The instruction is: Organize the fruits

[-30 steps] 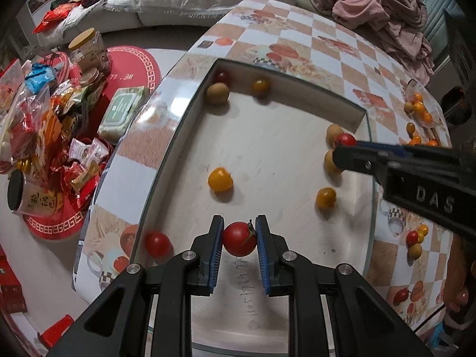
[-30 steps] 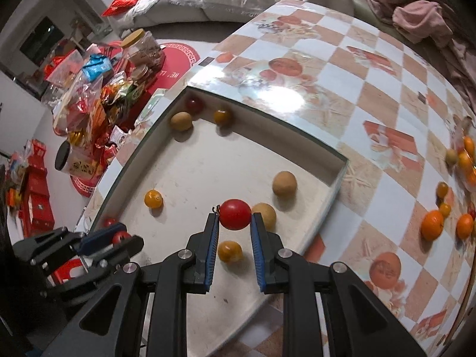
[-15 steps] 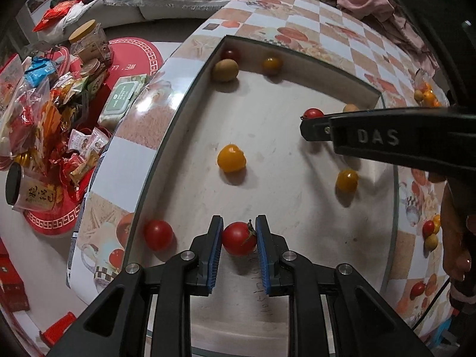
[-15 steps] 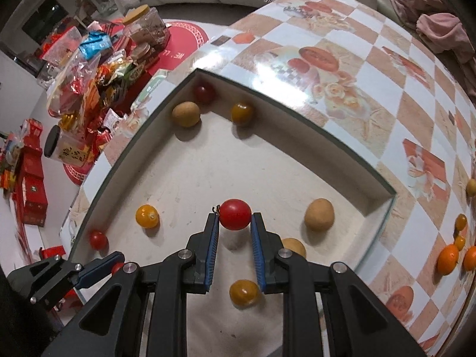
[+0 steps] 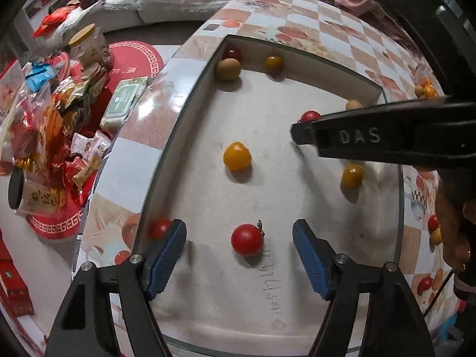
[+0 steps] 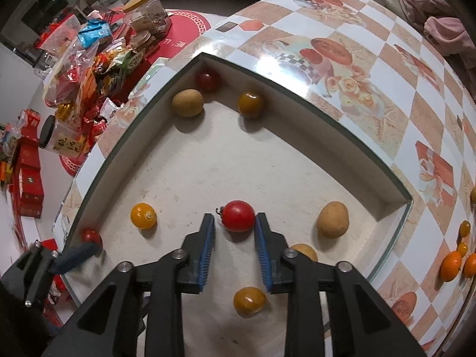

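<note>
Both wrist cameras look steeply down, close above the white tray (image 5: 297,95), each past its own fingers. The left view sits over the tray's near-left corner, the right view (image 6: 357,154) toward mid-tray; both share the tray's far corner.

Off to my left I see snack bags (image 5: 44,113) heaped on the floor, a wipes pack (image 5: 125,101), and a cork-lidded jar (image 6: 147,15).

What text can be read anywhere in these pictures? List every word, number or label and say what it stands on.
"DAS": raised letters on the black side of the right gripper.
"WE LL": white letters, seen upside down and partly hidden, on the red round mat.
Handwritten digits on the tray floor: too scrawled to read surely.
Characters on the jar label: too blurred to read.
Print on the green wipes pack: too small.
</note>
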The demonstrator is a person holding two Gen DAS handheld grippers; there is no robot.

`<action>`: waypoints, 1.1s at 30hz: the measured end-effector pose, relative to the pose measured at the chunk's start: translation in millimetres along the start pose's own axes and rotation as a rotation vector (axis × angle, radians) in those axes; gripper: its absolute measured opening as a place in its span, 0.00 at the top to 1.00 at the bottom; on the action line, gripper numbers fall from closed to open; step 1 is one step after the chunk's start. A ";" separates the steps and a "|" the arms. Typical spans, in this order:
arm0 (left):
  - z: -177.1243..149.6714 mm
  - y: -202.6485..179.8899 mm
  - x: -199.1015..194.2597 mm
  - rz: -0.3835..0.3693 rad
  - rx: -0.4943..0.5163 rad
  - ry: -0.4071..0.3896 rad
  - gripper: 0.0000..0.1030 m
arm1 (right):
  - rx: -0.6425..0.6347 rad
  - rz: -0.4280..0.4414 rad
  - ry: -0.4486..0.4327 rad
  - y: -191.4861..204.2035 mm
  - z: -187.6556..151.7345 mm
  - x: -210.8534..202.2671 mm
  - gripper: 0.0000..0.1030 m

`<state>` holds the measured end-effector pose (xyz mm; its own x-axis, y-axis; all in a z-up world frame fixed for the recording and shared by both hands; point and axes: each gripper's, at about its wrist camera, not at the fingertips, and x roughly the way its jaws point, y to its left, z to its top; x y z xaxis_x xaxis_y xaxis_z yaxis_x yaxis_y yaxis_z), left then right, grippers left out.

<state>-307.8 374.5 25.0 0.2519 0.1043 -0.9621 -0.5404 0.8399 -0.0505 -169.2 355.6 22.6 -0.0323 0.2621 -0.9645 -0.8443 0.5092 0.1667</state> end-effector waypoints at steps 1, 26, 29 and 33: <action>0.2 -0.1 1.3 0.002 0.000 0.008 0.28 | -0.003 -0.001 0.000 0.9 0.3 0.1 0.64; -0.7 -12.3 -22.8 -0.017 0.046 0.012 0.00 | 0.166 -0.033 -0.083 -25.5 -20.2 -62.0 0.13; -2.5 -11.8 -24.7 -0.017 0.048 0.014 0.00 | 0.188 -0.060 -0.058 -32.8 -30.4 -63.4 0.13; -3.1 -10.1 -31.0 0.001 0.044 -0.003 0.00 | 0.215 -0.053 -0.039 -37.7 -44.1 -65.5 0.13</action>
<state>-312.6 361.1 54.5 0.2535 0.1066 -0.9615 -0.5049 0.8623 -0.0375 -158.8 283.1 70.5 0.0332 0.2596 -0.9651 -0.7109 0.6849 0.1597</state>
